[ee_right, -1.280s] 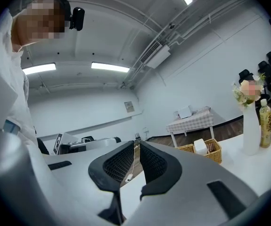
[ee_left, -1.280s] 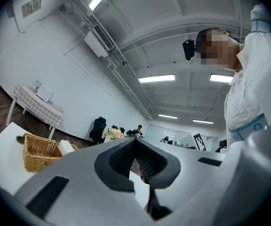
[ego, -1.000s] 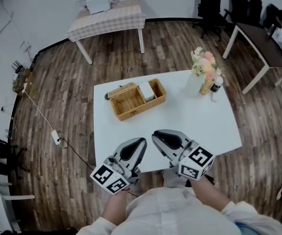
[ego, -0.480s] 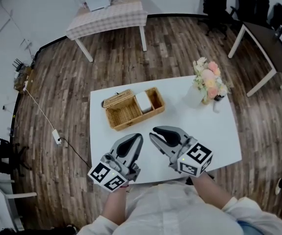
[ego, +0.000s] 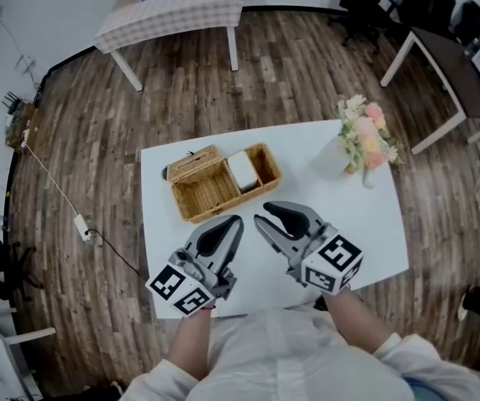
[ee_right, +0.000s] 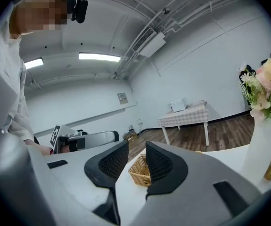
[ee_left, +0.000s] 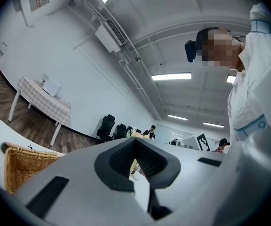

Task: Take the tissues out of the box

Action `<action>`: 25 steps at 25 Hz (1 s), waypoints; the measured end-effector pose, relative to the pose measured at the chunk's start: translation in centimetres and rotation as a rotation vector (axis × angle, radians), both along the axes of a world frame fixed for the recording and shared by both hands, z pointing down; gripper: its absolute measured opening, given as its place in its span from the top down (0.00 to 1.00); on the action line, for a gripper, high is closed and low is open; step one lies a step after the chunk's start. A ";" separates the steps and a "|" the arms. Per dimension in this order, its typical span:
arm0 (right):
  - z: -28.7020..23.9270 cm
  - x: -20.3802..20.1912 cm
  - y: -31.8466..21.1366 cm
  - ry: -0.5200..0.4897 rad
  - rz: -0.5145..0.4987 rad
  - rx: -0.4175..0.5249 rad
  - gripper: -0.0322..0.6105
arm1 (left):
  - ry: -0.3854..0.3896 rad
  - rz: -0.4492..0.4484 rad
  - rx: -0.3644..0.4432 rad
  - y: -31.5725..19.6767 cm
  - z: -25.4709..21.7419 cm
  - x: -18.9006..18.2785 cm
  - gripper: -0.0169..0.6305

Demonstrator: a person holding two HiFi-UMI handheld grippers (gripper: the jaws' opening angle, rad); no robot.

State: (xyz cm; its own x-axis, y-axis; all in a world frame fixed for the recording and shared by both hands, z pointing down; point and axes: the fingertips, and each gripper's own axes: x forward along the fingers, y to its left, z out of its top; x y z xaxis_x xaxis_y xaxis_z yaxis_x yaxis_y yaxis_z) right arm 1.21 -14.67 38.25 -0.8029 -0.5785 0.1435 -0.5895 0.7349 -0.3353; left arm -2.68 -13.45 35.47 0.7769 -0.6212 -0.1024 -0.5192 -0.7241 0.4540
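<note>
Both tools have crept forward over the last second, from the near edge of the desk (ego: pixel 348 224) to well over it, so they're now close to the box. The right one's jaws have also just been opening.

Going by size: the white desk is mostly bare. The wicker box (ego: pixel 223 208) sits on its far left part with the lid flipped open. Its left compartment looks empty, though from the head view I can't be totally sure what's down in there. A vase of flowers (ego: pixel 365 140) stands well apart, off at the far right corner.

The left tool (ego: pixel 233 224) hangs just short of the box's near wall. Its jaws are as good as closed with nothing in them, only a sliver of daylight behind the tips. The right tool (ego: pixel 265 220) is beside it, aimed at the box. Its jaws are parted a modest way and empty — its own view looks straight through the gap at the wicker beyond.

The tissues (ego: pixel 244 170) are a white stack in the box's right compartment, and neither tool is touching them.

So progress-wise I'd call this the approach and nothing more. Lid's open and the tools are lined up, but no tissue is out yet — the reaching in, pinching and pulling out is all still to come.
</note>
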 end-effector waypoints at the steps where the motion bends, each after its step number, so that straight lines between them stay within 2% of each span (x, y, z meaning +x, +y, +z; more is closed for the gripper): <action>1: 0.1 -0.2 -0.3 0.007 0.003 -0.001 0.77 | 0.000 0.002 0.001 -0.4 0.0 -0.1 0.97; 11: 2.4 -0.6 -2.7 0.078 0.049 -0.031 0.64 | 0.000 -0.017 -0.021 -1.9 1.0 -1.2 0.97; 25: 7.6 -1.6 -7.2 0.209 0.135 -0.070 0.53 | 0.004 -0.060 -0.059 -3.6 2.9 -3.0 0.97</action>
